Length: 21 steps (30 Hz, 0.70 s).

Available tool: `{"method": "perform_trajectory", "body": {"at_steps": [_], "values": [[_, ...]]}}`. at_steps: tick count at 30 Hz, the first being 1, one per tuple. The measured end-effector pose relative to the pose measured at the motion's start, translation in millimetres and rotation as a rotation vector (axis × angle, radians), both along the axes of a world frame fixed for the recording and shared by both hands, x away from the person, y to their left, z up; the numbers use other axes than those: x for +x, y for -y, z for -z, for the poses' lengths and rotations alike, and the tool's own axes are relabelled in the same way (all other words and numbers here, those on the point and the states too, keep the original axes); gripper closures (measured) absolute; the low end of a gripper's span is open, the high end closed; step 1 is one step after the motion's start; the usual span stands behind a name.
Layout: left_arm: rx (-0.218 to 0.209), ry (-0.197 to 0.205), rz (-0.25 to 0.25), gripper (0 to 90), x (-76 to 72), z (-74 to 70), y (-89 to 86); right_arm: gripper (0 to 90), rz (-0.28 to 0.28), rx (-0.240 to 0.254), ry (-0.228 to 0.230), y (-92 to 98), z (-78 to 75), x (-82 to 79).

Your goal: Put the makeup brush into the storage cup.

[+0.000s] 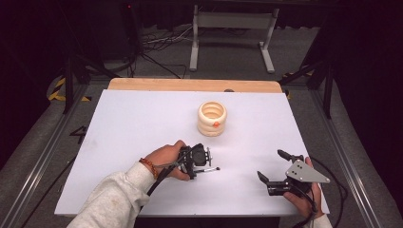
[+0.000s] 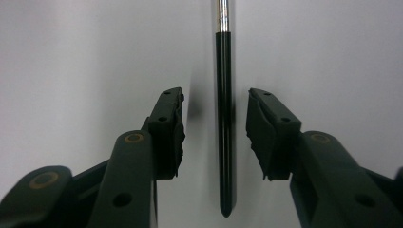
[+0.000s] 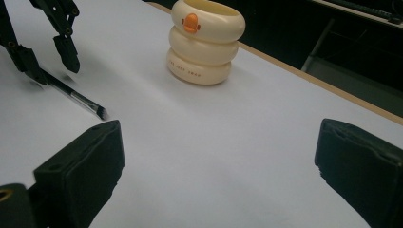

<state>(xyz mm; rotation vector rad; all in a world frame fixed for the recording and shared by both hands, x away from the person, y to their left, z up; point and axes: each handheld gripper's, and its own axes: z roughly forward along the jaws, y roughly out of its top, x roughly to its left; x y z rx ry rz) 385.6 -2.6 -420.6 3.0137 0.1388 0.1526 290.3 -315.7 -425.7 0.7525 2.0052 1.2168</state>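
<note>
A: Where does the high view sit?
B: Above the tabletop's [image 1: 142,114] near edge, looking forward and down.
A: And the others?
B: The left gripper view is very close over the brush [image 2: 224,118]; the right gripper view looks low across, apparently toward the far edge, sharing that brush.

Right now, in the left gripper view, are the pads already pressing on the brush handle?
No: the brush lies between the left gripper pads with white table showing on both sides.

The white table [image 1: 142,123] lies open left and far; the cream ringed holder [image 1: 212,118] stands mid-far. The brush [image 1: 209,169] lies near centre, with free room between it and the right gripper [image 1: 273,166].
</note>
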Motion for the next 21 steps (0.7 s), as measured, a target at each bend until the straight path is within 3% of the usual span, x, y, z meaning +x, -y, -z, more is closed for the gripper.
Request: {"method": "perform_trajectory", "body": {"at_steps": [9,13,21], "values": [[0.031,-0.068,-0.011,75.4,3.0,0.8,3.2,3.1,0.004,0.000,-0.003,-0.3,0.0,0.2],[0.062,-0.063,0.000,81.9,-0.2,0.8,8.0,3.1,0.006,-0.004,-0.003,-0.5,0.2,0.2],[0.039,-0.022,0.002,84.3,-5.7,1.4,4.7,3.1,0.010,-0.011,-0.009,-0.8,0.8,1.1]]}}
